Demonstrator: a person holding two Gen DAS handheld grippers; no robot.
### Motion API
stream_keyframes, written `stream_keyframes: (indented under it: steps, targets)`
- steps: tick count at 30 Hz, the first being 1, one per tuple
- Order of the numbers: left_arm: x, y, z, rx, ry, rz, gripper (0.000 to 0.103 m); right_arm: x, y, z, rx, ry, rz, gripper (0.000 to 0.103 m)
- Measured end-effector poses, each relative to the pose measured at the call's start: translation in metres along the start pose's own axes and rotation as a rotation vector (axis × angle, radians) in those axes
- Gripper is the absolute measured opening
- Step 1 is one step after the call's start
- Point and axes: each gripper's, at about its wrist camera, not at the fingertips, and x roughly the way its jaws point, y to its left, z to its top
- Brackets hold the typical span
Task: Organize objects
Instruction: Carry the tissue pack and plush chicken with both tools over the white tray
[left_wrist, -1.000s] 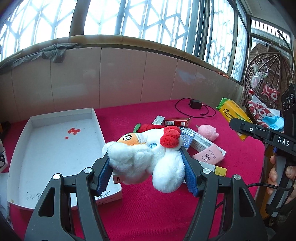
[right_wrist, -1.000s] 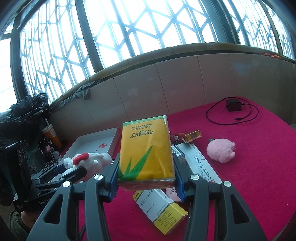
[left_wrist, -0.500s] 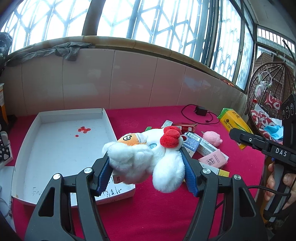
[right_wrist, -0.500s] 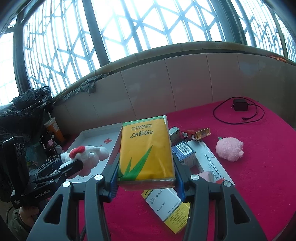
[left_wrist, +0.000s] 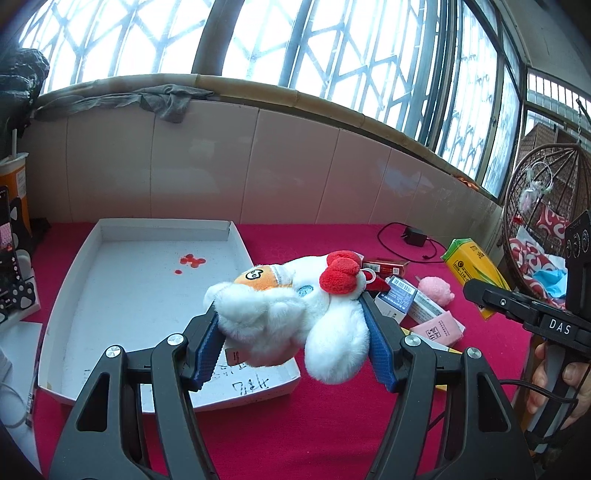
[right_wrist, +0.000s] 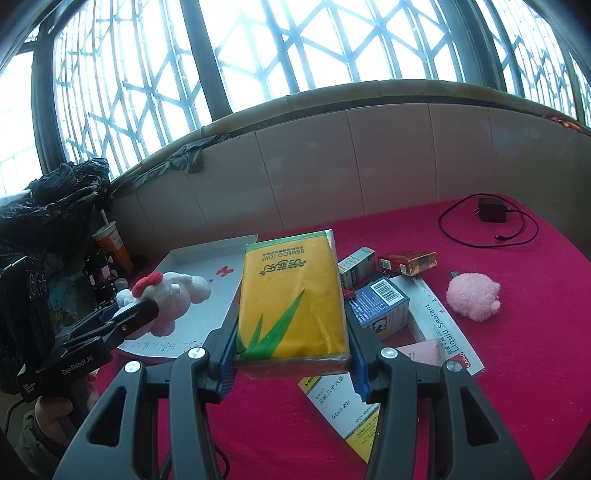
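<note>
My left gripper (left_wrist: 293, 349) is shut on a white plush toy (left_wrist: 291, 314) with a red bow, held above the near right corner of the white cardboard tray (left_wrist: 74, 273). My right gripper (right_wrist: 291, 354) is shut on a yellow tissue pack (right_wrist: 291, 291) with green leaves, held above the red tablecloth. The plush (right_wrist: 166, 299) and left gripper (right_wrist: 122, 321) show at the left in the right wrist view, over the tray (right_wrist: 207, 254). The tissue pack (left_wrist: 471, 264) shows at the right in the left wrist view.
Several small boxes lie on the red cloth: a blue box (right_wrist: 380, 306), a red pack (right_wrist: 406, 263), a long sealant box (right_wrist: 439, 325), a pink box (left_wrist: 436, 328). A pink plush ball (right_wrist: 474, 301) and a charger with cable (right_wrist: 491, 216) lie right. A cup (right_wrist: 114, 245) stands far left.
My left gripper has carried the plush leftward and toward the tray, so the tray now lies under it. My right gripper has moved left with the tissue pack.
</note>
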Motion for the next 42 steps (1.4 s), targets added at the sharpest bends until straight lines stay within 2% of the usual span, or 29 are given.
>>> stream_keyframes:
  steps: [14,24,33,42]
  targets:
    - [-0.013,0.045,0.008,-0.064,-0.040,0.096,0.068,0.021,0.037,0.006,-0.062,0.027,0.038,0.050]
    - [-0.017,0.087,0.024,-0.120,-0.061,0.202,0.068,0.051,0.074,0.024,-0.105,0.058,0.107,0.050]
    - [-0.005,0.135,0.028,-0.210,-0.031,0.334,0.068,0.092,0.109,0.037,-0.143,0.108,0.141,0.050]
    - [0.025,0.142,0.039,-0.163,0.023,0.421,0.069,0.151,0.132,0.034,-0.157,0.206,0.133,0.050]
